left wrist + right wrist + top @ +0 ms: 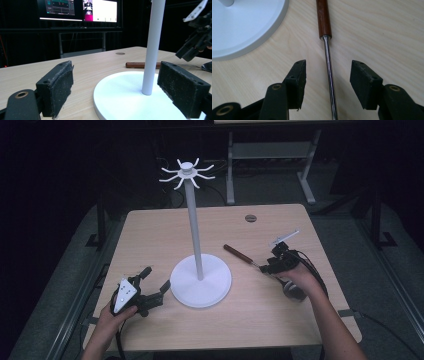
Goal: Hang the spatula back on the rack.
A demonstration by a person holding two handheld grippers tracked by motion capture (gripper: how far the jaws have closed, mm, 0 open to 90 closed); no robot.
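Ladle (327, 50) lay on the worktop (260, 315) right of the stand (200, 281), between the right gripper's (327, 80) open jaws; left gripper's (120, 92) jaws gaped around the stand's pole.

Open gripper (328, 82) astride steel shaft of wooden-handled utensil (326, 42)

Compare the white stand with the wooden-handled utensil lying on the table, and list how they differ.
The white stand stands upright on a round base; the utensil lies flat on the table. The stand is all white with curved hooks on top; the utensil has a dark brown wooden handle and a thin shiny metal shaft. The stand is far taller than the utensil is long. Both rest on the table, gripped by neither gripper.
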